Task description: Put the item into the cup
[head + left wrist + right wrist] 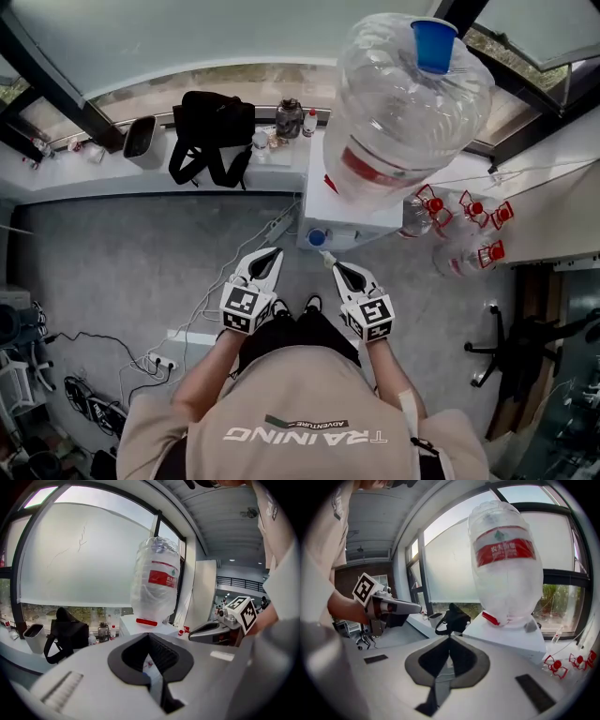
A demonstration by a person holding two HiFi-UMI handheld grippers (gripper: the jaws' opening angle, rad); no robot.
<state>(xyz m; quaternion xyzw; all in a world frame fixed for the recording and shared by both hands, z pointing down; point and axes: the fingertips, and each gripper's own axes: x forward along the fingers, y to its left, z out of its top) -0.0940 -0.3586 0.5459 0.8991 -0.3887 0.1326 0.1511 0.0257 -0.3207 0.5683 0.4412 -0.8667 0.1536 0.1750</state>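
Two sets of jaws pressed together on nothing: left gripper (276,255) and right gripper (339,268), low center over the grey floor (122,272). We see the blue cup (434,42) atop the water jug (403,122), upper right. A black bag (211,131) sits on the top ledge (56,173), cables (84,389) lower left, open floor between.

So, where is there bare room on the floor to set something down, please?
Bare grey floor lies between the window ledge, the dispenser and the cables. Crowded right of the dispenser, with empty jugs, and on the ledge by the black bag.
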